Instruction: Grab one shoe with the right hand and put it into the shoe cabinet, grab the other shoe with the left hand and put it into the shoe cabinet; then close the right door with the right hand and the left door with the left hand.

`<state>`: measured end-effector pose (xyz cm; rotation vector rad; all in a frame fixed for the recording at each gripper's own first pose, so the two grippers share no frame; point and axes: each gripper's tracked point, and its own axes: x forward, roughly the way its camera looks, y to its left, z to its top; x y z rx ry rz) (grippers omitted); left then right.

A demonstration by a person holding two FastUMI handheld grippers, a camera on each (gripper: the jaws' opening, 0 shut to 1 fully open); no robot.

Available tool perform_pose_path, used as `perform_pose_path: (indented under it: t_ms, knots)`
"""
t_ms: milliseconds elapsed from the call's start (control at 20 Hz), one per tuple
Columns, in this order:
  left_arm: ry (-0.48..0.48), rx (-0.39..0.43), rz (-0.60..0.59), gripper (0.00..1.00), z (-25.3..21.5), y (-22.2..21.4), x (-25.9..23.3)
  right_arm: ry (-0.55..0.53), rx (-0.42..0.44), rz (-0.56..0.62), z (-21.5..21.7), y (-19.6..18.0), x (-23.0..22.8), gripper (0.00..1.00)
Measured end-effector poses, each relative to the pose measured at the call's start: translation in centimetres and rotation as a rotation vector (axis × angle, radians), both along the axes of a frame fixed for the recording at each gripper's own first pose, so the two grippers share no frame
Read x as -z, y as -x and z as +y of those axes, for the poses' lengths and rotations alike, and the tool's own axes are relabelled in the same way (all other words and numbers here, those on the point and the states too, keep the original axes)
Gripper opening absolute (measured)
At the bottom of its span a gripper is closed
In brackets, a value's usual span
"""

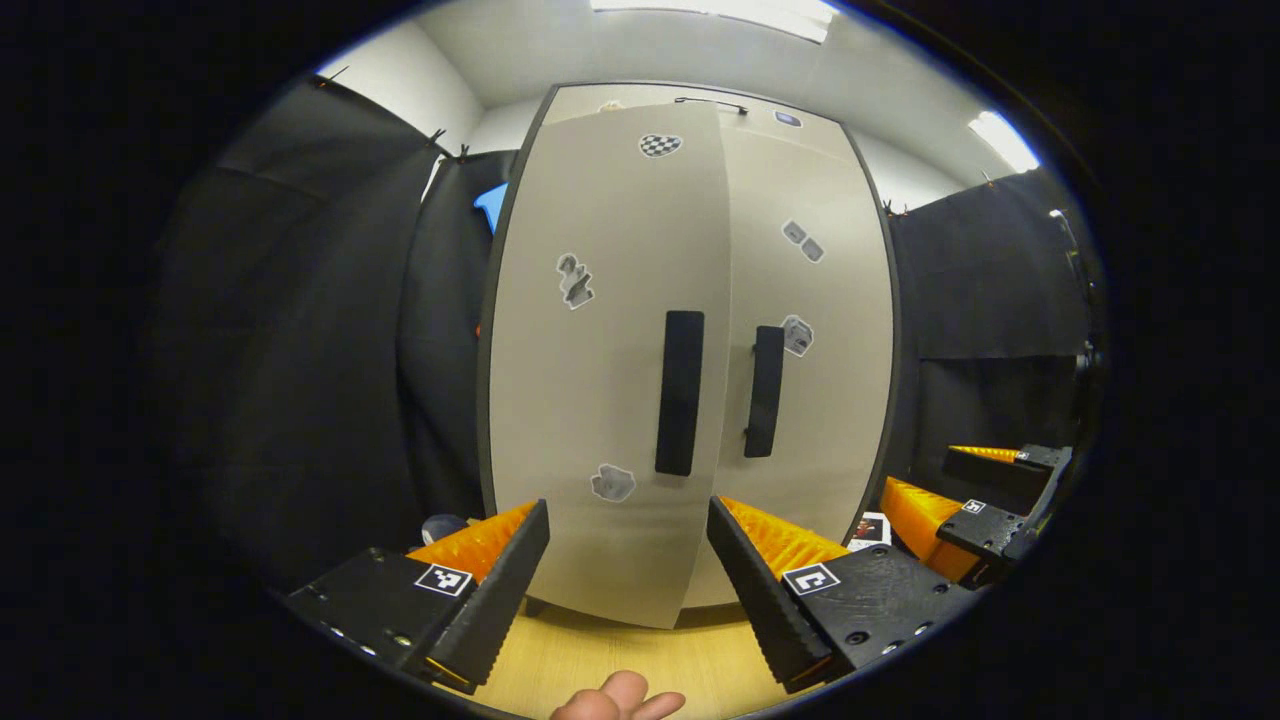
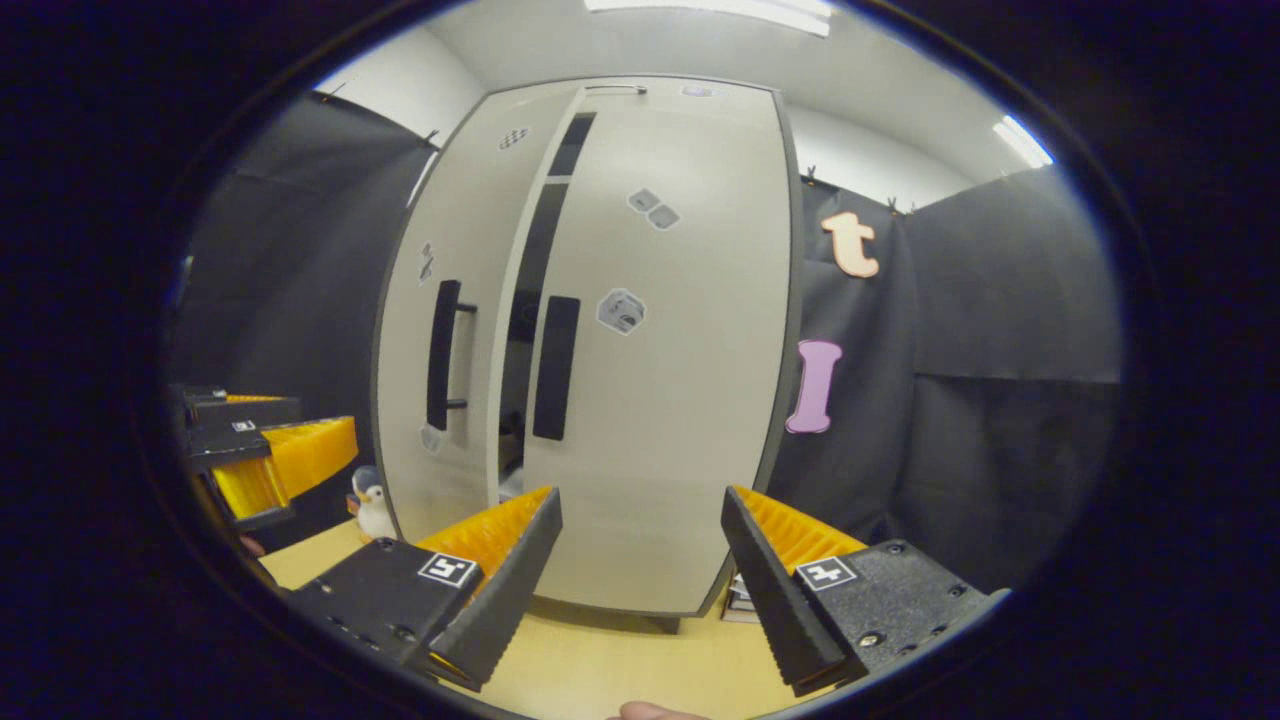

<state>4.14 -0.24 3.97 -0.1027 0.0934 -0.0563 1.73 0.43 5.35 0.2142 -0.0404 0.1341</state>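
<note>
Facing the shoe cabinet [image 2: 600, 330] mid-frame, left door [image 2: 440, 350] ajar, right door [image 2: 660, 400] nearly shut. Left gripper [image 1: 628, 570] and right gripper [image 2: 640, 560] both spread, holding nothing. Risk: pushing off-centre, leaving the gap.

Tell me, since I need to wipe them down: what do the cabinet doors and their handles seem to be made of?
Cabinet doors: probably laminated board, a matte beige finish, flat and even with dark edging. Handles: likely matte black plastic or coated metal; the look leaves that open.
</note>
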Motion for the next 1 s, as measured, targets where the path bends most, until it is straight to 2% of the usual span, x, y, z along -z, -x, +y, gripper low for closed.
perform_pose_path:
  t_ms: [100,250,350,500,1000]
  knots:
    - [0.019,0.006,0.013,0.95,0.0,0.2,0.5,-0.036,0.014,0.039,0.1,0.1,1.0,1.0]
    - [-0.076,-0.009,0.03,0.95,0.4,0.6,1.4,0.009,-0.026,0.079,1.5,0.1,2.6,1.0]
    - [-0.067,0.017,0.028,0.95,-0.1,1.0,1.7,0.014,-0.047,0.076,2.1,0.2,2.6,1.0]
    - [-0.065,0.011,-0.012,0.95,0.2,0.9,0.4,0.019,-0.045,0.047,2.2,0.2,1.8,1.0]
    - [-0.057,0.019,-0.028,0.95,0.2,0.9,0.1,0.033,-0.052,0.037,2.2,0.1,1.7,1.0]
